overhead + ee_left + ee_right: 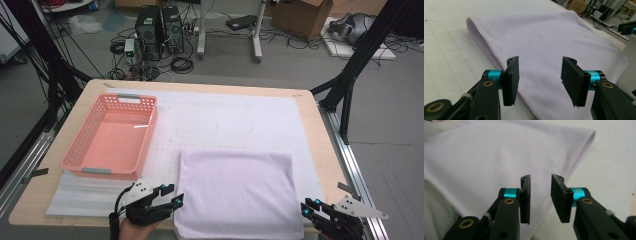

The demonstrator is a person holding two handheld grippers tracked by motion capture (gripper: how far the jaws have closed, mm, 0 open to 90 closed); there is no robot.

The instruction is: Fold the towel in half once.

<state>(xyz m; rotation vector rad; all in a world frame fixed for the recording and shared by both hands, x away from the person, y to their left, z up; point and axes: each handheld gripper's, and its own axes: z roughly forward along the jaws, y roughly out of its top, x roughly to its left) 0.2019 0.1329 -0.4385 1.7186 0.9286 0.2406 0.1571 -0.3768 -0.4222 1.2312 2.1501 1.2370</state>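
Cloth comes first: one pale lilac towel (237,192), folded into a flat rectangle, lies on the near half of the table, on the white padded mat (240,120) that covers most of the top, its near edge close to the table's front edge. Two grippers flank it at the near corners. In the high view the left gripper (169,195) sits just beside the towel's near left corner, held in a hand (135,227) that comes in from the bottom; in the left gripper view its jaws are spread wide, with the towel's folded left edge (487,47) running below and between them, and nothing is pinched. The right gripper (309,207) sits at the towel's near right corner; in the right gripper view its jaws stand a narrower gap apart, over the towel's edge (574,162), and the pads press on nothing. Farther out, one pink plastic basket (95,131) with slotted walls stands on the left part of the table, well apart from the towel. Beyond the table, two black computer towers (160,27) stand side by side on the floor among cables, and one cardboard box (305,15) sits at the far right.
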